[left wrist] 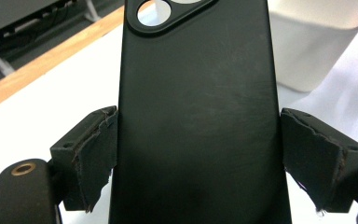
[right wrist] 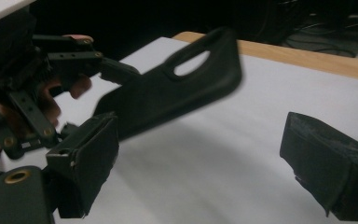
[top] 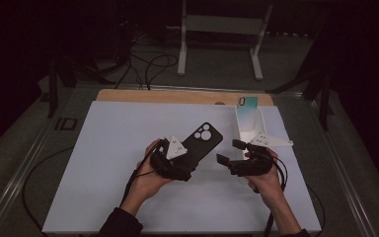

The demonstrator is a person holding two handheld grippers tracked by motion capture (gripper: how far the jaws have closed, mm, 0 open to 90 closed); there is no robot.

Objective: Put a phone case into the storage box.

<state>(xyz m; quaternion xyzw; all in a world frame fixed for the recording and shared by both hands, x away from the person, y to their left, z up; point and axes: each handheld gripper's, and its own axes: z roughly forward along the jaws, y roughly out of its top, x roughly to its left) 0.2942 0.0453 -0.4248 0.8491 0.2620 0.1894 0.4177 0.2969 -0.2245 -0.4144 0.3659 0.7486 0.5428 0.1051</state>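
I hold the phone case (top: 203,142) near the middle of the worktop (top: 103,163), above its surface, clamped by its two long edges in my left gripper (top: 185,160), its camera end pointing away from me. My right gripper (top: 229,153) sits just right of it, jaws apart with nothing between them. Behind that gripper, toward the far right, stands a bin (top: 249,126) with another case (top: 247,102) upright at its far end.

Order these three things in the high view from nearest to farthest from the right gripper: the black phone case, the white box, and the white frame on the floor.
Measured from the right gripper:
1. Black phone case, just to its left, clamped in the left gripper.
2. White box, behind it toward the table's far right, with a teal phone case standing in it.
3. White frame, on the floor beyond the table.
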